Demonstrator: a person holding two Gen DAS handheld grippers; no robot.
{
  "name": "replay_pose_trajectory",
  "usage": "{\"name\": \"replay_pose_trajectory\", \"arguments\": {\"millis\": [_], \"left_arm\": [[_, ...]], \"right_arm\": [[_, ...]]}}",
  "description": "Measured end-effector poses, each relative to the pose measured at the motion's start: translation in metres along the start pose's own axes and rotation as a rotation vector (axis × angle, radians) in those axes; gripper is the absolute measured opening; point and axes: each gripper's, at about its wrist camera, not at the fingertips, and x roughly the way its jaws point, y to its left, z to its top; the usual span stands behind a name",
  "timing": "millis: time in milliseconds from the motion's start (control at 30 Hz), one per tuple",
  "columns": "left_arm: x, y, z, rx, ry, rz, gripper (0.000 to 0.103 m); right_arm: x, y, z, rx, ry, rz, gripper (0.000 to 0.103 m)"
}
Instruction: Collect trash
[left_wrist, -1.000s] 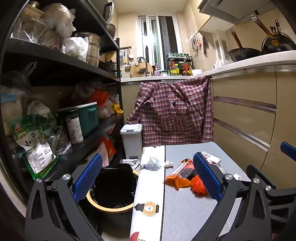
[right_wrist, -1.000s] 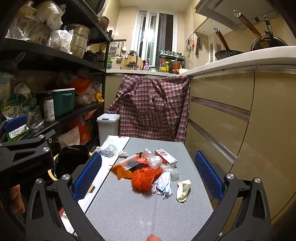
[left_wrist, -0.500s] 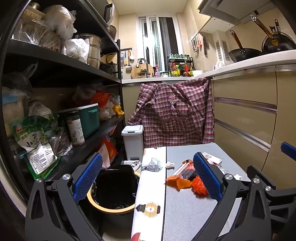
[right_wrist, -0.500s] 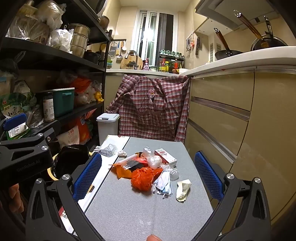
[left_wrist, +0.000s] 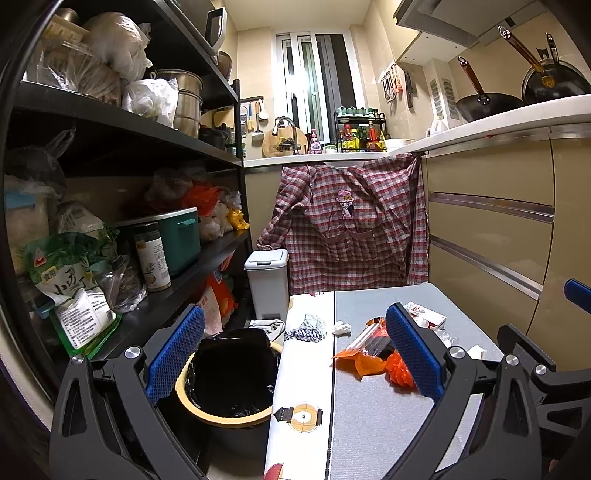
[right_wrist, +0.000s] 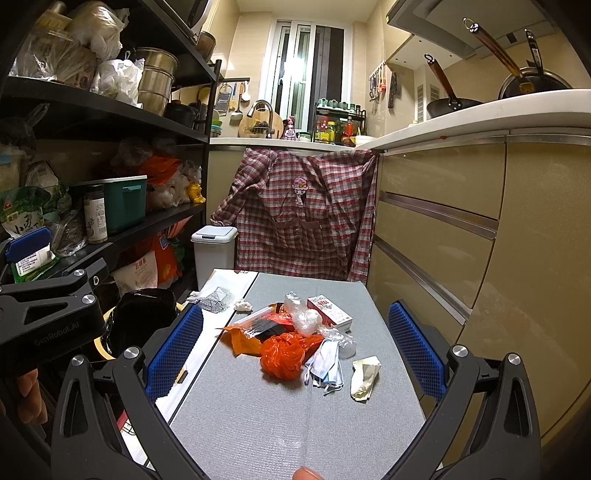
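A pile of trash lies on the grey table (right_wrist: 258, 413): a crumpled orange bag (right_wrist: 282, 354), a face mask (right_wrist: 327, 363), a crumpled white paper (right_wrist: 365, 373), a small red and white box (right_wrist: 328, 310), clear plastic (right_wrist: 306, 319) and an orange wrapper (right_wrist: 245, 341). My right gripper (right_wrist: 293, 350) hangs open over the table's near half, short of the pile. My left gripper (left_wrist: 293, 360) is open, off the table's left edge, above a bin lined with a black bag (left_wrist: 231, 373). The orange wrapper (left_wrist: 356, 360) and box (left_wrist: 424, 314) also show in the left wrist view.
Black shelves (left_wrist: 155, 140) packed with food bags and pots run along the left. A small white pedal bin (left_wrist: 267, 282) stands behind the black bin. A checked shirt (right_wrist: 303, 210) hangs past the table's far end. Beige cabinets (right_wrist: 461, 240) close off the right side.
The left gripper has drifted slightly to the left, so the table sits further right in its view. The right gripper has hardly moved. Both stay open.
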Motion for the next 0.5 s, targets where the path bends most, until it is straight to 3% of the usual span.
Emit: {"name": "replay_pose_trajectory", "arguments": {"millis": [500], "left_arm": [[0.0035, 0.0087, -0.0032, 0.001, 0.008, -0.002, 0.096]], "right_arm": [[0.0012, 0.0, 0.0007, -0.001, 0.002, 0.0, 0.098]]}}
